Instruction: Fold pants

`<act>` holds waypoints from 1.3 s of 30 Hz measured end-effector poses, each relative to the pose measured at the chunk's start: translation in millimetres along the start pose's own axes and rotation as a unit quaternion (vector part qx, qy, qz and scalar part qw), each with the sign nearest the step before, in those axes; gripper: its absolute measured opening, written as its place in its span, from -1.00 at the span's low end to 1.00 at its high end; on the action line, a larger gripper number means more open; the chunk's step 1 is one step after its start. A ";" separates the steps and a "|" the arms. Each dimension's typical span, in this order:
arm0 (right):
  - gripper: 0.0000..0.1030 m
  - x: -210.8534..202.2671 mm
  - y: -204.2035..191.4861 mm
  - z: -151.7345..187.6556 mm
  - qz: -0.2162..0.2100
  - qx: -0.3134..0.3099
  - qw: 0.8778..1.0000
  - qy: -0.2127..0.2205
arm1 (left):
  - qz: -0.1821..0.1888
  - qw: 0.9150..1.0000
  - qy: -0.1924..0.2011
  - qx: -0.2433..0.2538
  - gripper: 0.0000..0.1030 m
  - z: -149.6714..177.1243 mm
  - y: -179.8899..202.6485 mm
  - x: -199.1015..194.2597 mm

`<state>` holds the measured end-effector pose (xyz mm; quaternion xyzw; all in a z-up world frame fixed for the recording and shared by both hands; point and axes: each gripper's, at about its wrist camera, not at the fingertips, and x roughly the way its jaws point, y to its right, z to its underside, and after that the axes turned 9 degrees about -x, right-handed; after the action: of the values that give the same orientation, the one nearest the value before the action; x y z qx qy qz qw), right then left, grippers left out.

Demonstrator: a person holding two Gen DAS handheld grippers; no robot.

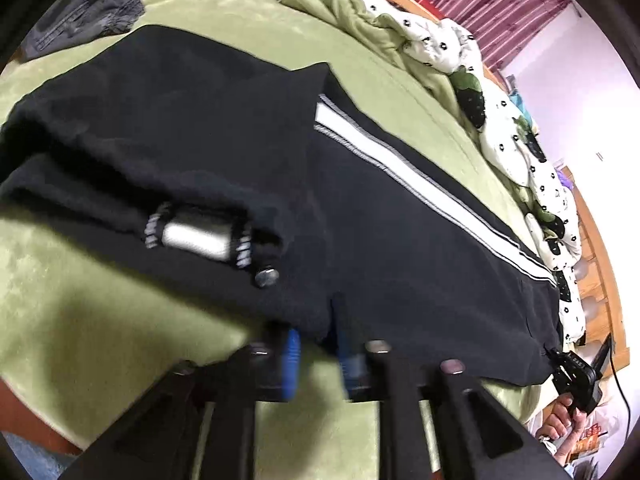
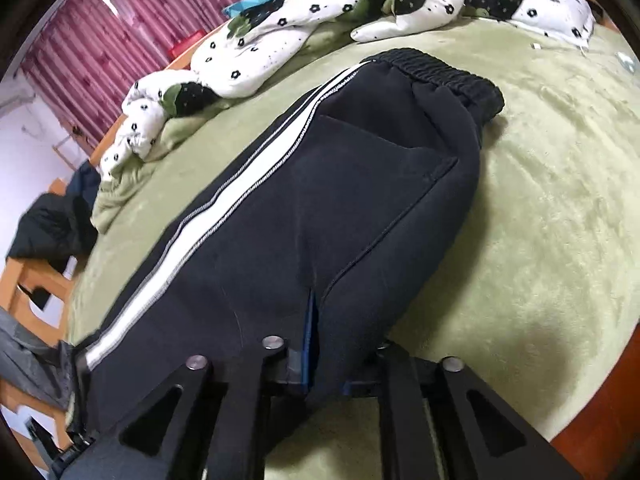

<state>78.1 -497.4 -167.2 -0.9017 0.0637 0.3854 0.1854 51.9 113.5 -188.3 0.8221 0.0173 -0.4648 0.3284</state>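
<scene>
Black pants [image 1: 360, 208] with a white side stripe [image 1: 404, 168] lie across a green bedspread [image 1: 100, 320]. One leg end is folded back over them, its striped cuff [image 1: 196, 236] lying on top. My left gripper [image 1: 322, 360] stands at the near edge, its blue pads [image 1: 292, 356] slightly apart, with the cloth's edge hanging between them and not pressed. In the right wrist view the elastic waistband [image 2: 448, 76] is at the far end. My right gripper [image 2: 324, 364] is shut on a fold of the pants' [image 2: 320, 208] near edge, and it also shows at the hem [image 1: 576, 380], held by a hand [image 1: 560, 424].
A white flower-print quilt [image 2: 280, 32] is bunched along the bed's far side. Dark clothes [image 1: 88, 16] lie at one corner and a dark heap [image 2: 52, 228] sits past the wooden bed frame [image 2: 28, 284]. Pink curtains [image 2: 120, 32] hang behind.
</scene>
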 end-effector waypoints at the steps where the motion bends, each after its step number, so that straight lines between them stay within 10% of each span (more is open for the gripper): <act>1: -0.61 -4.7 1.0 1.9 0.010 -0.007 1.000 0.006 | -0.006 1.000 0.004 0.000 -0.38 1.9 -1.7 -1.5; 13: -0.12 -40.0 50.8 -22.4 0.049 -0.010 0.997 0.066 | -0.064 0.990 0.077 0.095 0.08 33.9 7.0 -50.9; 24: 0.04 50.1 84.5 -80.2 0.035 0.030 0.999 0.024 | -0.098 0.984 0.116 0.089 0.12 38.3 11.3 -68.0; 29: -0.58 58.9 90.6 -93.0 0.013 0.044 0.998 0.051 | -0.143 0.975 0.142 0.089 0.12 19.6 8.1 -69.4; 33: -0.63 45.1 113.5 -104.9 -0.047 0.095 0.991 0.078 | -0.122 0.978 0.138 0.095 0.10 7.9 17.6 -61.8; 36: -0.48 63.4 103.9 -100.5 0.008 0.056 0.998 0.027 | -0.108 0.979 0.127 0.120 0.10 5.8 32.7 -42.2; 39: -0.28 50.8 87.9 -87.4 0.061 -0.009 0.997 0.036 | -0.195 0.965 0.115 0.133 -0.29 -4.4 40.4 -5.9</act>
<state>149.5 -610.7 -173.3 -0.9110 0.1215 0.3642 0.1507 65.2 85.9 -161.1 0.8872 0.1527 -0.4199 0.1151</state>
